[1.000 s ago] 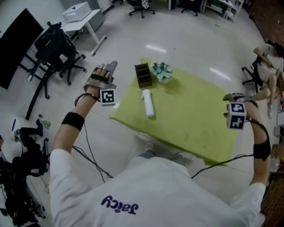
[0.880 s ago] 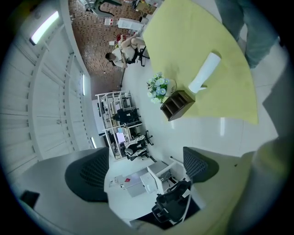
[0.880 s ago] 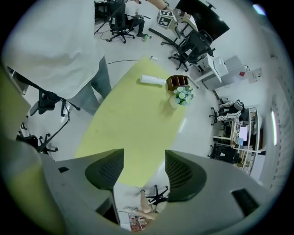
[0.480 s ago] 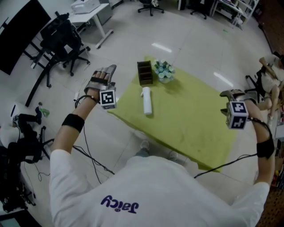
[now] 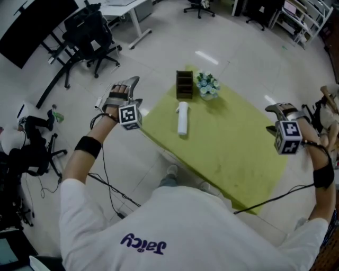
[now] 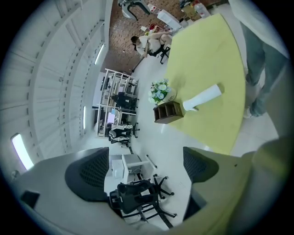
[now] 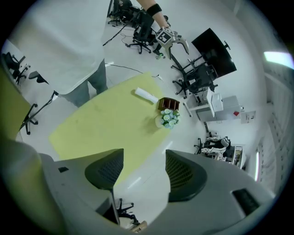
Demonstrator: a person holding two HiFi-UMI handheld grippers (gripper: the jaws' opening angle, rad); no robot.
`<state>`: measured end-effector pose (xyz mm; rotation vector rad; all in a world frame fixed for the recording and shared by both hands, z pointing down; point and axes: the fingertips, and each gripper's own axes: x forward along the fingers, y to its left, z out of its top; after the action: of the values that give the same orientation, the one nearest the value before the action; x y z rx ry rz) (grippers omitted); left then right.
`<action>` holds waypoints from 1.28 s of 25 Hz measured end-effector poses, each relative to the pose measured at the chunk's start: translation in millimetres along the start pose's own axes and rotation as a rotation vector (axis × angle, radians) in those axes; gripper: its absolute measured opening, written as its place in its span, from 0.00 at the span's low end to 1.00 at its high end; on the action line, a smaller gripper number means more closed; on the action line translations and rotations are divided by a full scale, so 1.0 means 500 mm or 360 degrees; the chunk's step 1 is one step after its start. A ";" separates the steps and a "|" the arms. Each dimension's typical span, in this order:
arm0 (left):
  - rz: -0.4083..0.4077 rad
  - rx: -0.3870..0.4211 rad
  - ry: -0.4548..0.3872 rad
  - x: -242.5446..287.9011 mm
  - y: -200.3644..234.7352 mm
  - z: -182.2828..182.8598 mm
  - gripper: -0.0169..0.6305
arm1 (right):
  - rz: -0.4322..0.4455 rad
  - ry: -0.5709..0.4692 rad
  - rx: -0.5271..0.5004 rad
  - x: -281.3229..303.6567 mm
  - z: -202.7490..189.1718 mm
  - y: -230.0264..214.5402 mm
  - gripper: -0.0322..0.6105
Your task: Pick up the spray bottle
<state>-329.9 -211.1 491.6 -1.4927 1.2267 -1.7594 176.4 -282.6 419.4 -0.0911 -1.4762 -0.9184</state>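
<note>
A white spray bottle [image 5: 182, 118] lies on its side on the yellow-green table [image 5: 228, 148], near the table's far left corner. It shows as well in the left gripper view as a spray bottle [image 6: 202, 97] and in the right gripper view as a spray bottle [image 7: 146, 95]. My left gripper [image 5: 127, 87] is held off the table's left side over the floor, open and holding nothing. My right gripper [image 5: 280, 109] hovers at the table's right edge, open and holding nothing too.
A brown wooden organiser [image 5: 184, 84] and a small pot of pale flowers [image 5: 207, 85] stand at the table's far corner just behind the bottle. Black office chairs [image 5: 90, 32] and a white desk [image 5: 124, 6] stand on the floor to the left. Cables trail across the floor.
The view has shifted, so the table sits further right and lower in frame. Both grippers keep about the same pose, still open and away from the bottle.
</note>
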 end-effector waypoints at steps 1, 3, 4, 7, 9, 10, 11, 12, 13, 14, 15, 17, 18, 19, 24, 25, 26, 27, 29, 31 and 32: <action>0.0003 -0.0025 -0.0001 -0.004 -0.003 -0.006 0.78 | -0.0012 -0.0034 -0.0009 0.001 0.012 -0.009 0.52; 0.0027 -0.0067 -0.0011 -0.015 -0.003 -0.015 0.78 | -0.0029 -0.0099 -0.0037 0.004 0.032 -0.025 0.51; 0.0043 -0.0077 -0.0014 -0.019 -0.004 -0.021 0.78 | -0.0037 -0.0127 -0.0063 0.006 0.041 -0.034 0.52; 0.0043 -0.0166 -0.0014 -0.036 -0.012 -0.035 0.78 | -0.0047 -0.0194 -0.0118 0.016 0.061 -0.059 0.52; 0.0036 -0.0270 -0.0025 -0.057 -0.009 -0.035 0.78 | -0.0047 -0.0231 -0.0117 0.024 0.077 -0.075 0.52; 0.0033 -0.0323 -0.0036 -0.067 -0.007 -0.033 0.78 | -0.0046 -0.0248 -0.0111 0.028 0.086 -0.083 0.52; 0.0031 -0.0364 -0.0047 -0.075 -0.006 -0.032 0.78 | -0.0044 -0.0263 -0.0102 0.032 0.096 -0.092 0.55; 0.0029 -0.0394 -0.0053 -0.081 -0.007 -0.033 0.78 | -0.0045 -0.0276 -0.0087 0.036 0.107 -0.101 0.55; 0.0024 -0.0414 -0.0056 -0.085 -0.009 -0.035 0.78 | -0.0047 -0.0289 -0.0069 0.040 0.120 -0.110 0.55; 0.0019 -0.0428 -0.0057 -0.089 -0.013 -0.037 0.78 | -0.0047 -0.0306 -0.0053 0.043 0.133 -0.117 0.55; 0.0014 -0.0440 -0.0060 -0.092 -0.018 -0.039 0.78 | -0.0044 -0.0325 -0.0046 0.048 0.145 -0.123 0.55; 0.0008 -0.0471 -0.0068 -0.099 -0.028 -0.044 0.78 | -0.0028 -0.0358 -0.0057 0.060 0.168 -0.130 0.55; 0.0012 -0.0491 -0.0075 -0.103 -0.032 -0.047 0.78 | -0.0017 -0.0371 -0.0074 0.068 0.179 -0.131 0.55; 0.0025 -0.0511 -0.0086 -0.107 -0.034 -0.051 0.78 | -0.0005 -0.0381 -0.0089 0.075 0.189 -0.133 0.55; 0.0078 -0.0654 -0.0144 -0.128 -0.041 -0.059 0.78 | 0.0053 -0.0433 -0.0056 0.123 0.235 -0.142 0.55; 0.0075 -0.0688 -0.0153 -0.131 -0.045 -0.060 0.78 | 0.0060 -0.0440 -0.0060 0.135 0.244 -0.144 0.55; 0.0070 -0.0727 -0.0162 -0.132 -0.050 -0.060 0.78 | 0.0064 -0.0447 -0.0068 0.147 0.254 -0.147 0.55; 0.0065 -0.0769 -0.0174 -0.133 -0.056 -0.062 0.78 | 0.0068 -0.0455 -0.0075 0.157 0.264 -0.152 0.55; 0.0058 -0.0841 -0.0200 -0.132 -0.069 -0.064 0.78 | 0.0084 -0.0466 -0.0074 0.174 0.286 -0.160 0.55; 0.0056 -0.0883 -0.0218 -0.135 -0.076 -0.063 0.78 | 0.0109 -0.0469 -0.0069 0.187 0.305 -0.165 0.55; 0.0056 -0.0895 -0.0226 -0.136 -0.080 -0.060 0.78 | 0.0119 -0.0473 -0.0069 0.196 0.315 -0.168 0.55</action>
<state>-334.9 -126.9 494.6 -1.8439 1.7492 -1.3115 -14.3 -294.4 489.4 -0.3246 -1.7144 -0.9040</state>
